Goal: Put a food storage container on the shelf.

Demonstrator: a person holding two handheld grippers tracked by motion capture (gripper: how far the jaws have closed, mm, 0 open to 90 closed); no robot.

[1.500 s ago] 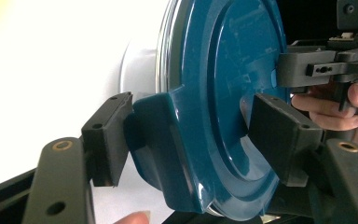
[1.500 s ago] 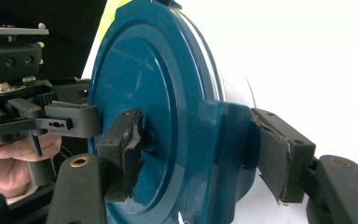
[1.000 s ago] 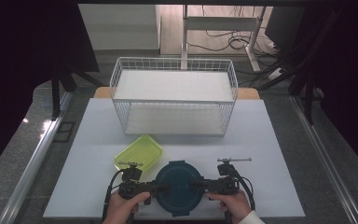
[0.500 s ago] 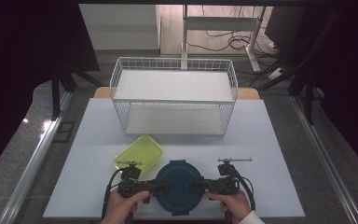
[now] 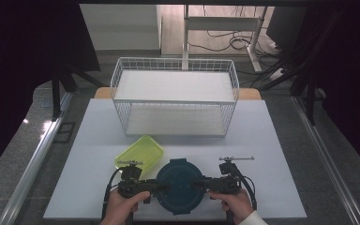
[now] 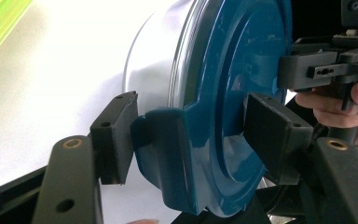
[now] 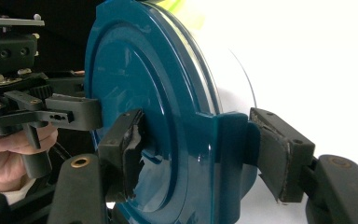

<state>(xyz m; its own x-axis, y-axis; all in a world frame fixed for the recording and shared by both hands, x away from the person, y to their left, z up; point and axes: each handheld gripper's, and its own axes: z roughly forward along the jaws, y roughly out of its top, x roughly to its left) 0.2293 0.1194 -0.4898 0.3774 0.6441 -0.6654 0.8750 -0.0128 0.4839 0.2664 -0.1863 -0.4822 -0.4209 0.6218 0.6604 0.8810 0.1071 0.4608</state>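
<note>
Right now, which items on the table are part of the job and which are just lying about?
In use:
- round container with blue lid, clip tabs between the jaws on both sides
- left gripper, pads closed on the left clip tab
- right gripper, pads closed on the right clip tab

Lying about:
- yellow-green lid, beside the container
- white wire basket, at the back

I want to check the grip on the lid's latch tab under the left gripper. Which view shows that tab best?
The left gripper view: the latch tab sits close up between both jaws of the left gripper. The high view shows the blue lid whole but the tab too small. The right gripper view shows the opposite tab.
</note>
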